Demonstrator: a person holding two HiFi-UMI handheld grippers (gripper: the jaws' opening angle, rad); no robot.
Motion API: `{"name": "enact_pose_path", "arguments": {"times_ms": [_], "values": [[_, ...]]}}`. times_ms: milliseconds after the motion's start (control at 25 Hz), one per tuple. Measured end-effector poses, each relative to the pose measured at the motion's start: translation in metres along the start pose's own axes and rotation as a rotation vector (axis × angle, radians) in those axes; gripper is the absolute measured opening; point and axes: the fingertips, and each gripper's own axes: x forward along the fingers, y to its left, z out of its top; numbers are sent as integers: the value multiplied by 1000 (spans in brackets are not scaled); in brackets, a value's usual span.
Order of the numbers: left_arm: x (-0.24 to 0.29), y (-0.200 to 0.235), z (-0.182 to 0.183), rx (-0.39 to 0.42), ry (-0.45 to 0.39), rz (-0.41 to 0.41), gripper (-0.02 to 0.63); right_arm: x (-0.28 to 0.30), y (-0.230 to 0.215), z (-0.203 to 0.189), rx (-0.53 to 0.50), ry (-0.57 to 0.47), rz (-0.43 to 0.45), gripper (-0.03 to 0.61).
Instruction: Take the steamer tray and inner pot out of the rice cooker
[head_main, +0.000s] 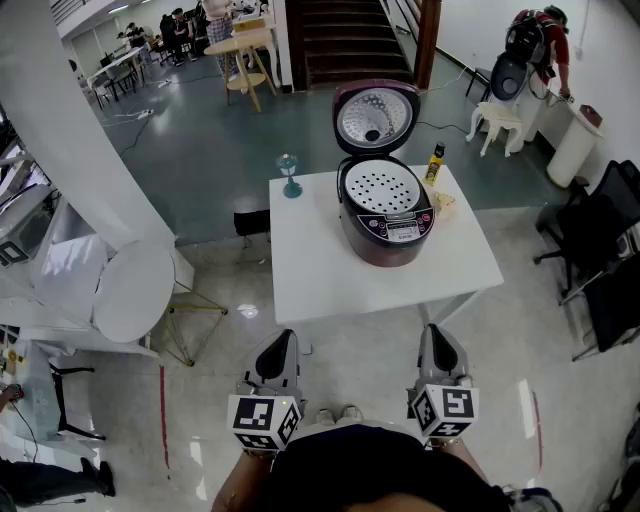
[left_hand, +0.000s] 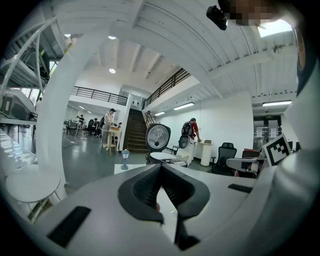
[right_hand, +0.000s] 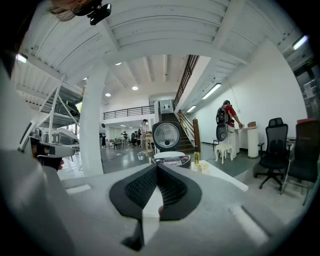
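A dark maroon rice cooker (head_main: 385, 222) stands on the white table (head_main: 320, 270) with its lid (head_main: 374, 118) swung up. A white perforated steamer tray (head_main: 384, 187) sits in its mouth; the inner pot beneath is hidden. Both grippers hang well short of the table's near edge, close to my body. My left gripper (head_main: 278, 352) is shut and holds nothing. My right gripper (head_main: 438, 348) is shut and empty too. In the left gripper view the cooker (left_hand: 161, 150) shows far ahead beyond the left gripper (left_hand: 161, 171); in the right gripper view the cooker (right_hand: 169, 150) sits past the right gripper (right_hand: 157, 170).
On the table are a small blue lantern (head_main: 289, 176) at the far left corner, a yellow bottle (head_main: 435, 163) and a pale packet (head_main: 443, 201) right of the cooker. A round white table (head_main: 132, 290) stands left, black chairs (head_main: 598, 240) right. A person (head_main: 540, 45) stands at the far right.
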Motion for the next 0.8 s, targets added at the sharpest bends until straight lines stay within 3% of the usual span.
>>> {"name": "enact_pose_path", "arguments": {"times_ms": [560, 800], "values": [[-6, 0, -8, -10, 16, 2, 3, -12, -2, -8, -3, 22, -18, 6], [-7, -2, -6, -11, -2, -10, 3, -9, 1, -10, 5, 12, 18, 6]]}}
